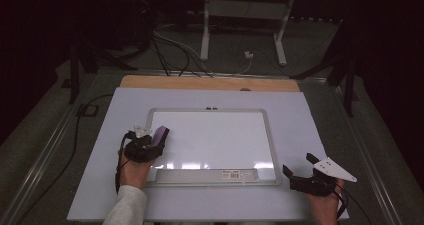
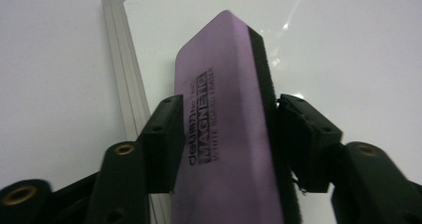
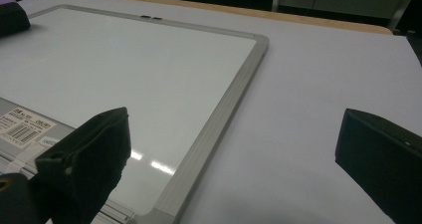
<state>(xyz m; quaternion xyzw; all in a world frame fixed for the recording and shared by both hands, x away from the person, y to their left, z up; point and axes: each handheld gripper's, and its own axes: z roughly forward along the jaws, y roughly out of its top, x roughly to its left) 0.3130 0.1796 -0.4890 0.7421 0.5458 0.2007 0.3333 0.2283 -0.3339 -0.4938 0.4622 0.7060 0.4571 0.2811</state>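
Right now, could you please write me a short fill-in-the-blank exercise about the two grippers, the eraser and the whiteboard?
1. The left gripper is shut on the ____ eraser.
2. The eraser is over the whiteboard's ____ edge in the high view.
3. The right gripper's jaws stand ____, with nothing between them.
4. The right gripper is beside the whiteboard's near ____ corner in the high view.

Missing words: purple; left; open; right

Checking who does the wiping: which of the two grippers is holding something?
The left gripper: its jaws clamp the purple eraser over the whiteboard. The right gripper is open, empty.
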